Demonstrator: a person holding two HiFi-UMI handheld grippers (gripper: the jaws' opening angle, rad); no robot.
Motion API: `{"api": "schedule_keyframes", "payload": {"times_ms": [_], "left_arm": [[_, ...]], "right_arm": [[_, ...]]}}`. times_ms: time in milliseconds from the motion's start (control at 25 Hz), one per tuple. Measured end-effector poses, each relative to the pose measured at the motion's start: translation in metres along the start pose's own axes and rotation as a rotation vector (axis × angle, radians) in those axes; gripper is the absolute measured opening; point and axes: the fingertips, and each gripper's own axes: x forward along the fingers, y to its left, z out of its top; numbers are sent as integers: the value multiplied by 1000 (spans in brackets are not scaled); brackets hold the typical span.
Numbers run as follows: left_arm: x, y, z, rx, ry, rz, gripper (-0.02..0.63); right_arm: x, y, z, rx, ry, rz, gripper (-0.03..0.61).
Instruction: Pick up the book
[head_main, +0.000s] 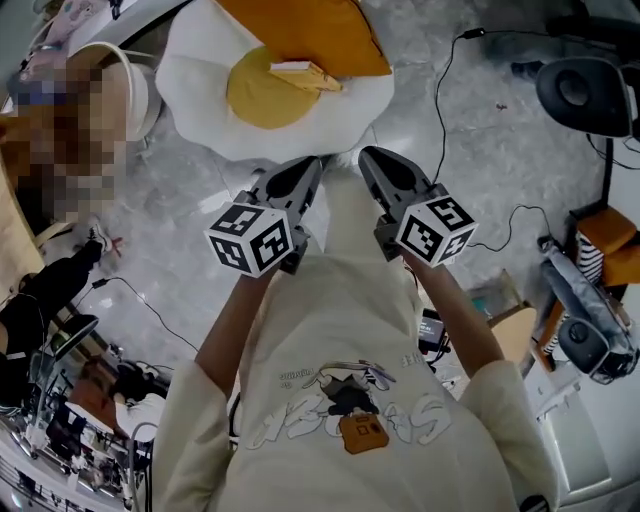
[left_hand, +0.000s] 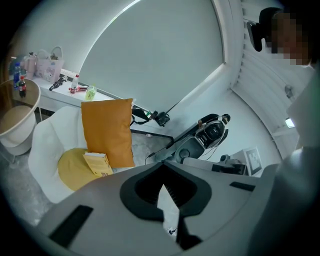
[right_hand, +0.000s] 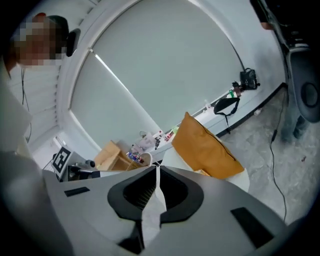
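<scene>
Jaws on left gripper and right gripper are both sitting shut and empty, thin yellow paperback book lying crosswise ahead on the white fried-egg cushion, nearer the left.

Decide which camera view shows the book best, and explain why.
The left gripper view: the book lies in full, unblocked, on the yellow cushion. The head view shows it smaller, from above. The right gripper view shows at most a sliver of it.
</scene>
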Motion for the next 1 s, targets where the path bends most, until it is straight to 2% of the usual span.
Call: {"api": "schedule_keyframes", "payload": {"times_ms": [160,320,600,1000], "left_arm": [[32,15,1,-31,-15,18,6],[57,43,-5,-82,-12,42,6],[87,91,-15,-124,-7,83,6],[127,136,-30,-217,-27,116,6]], "right_arm": [[19,-21,1,-95,46,17,26],[45,-46,-7,-116,87,15,26],[89,-79,-15,-150,117,26,31],[143,-117,-26,-231,214,86,99]]}}
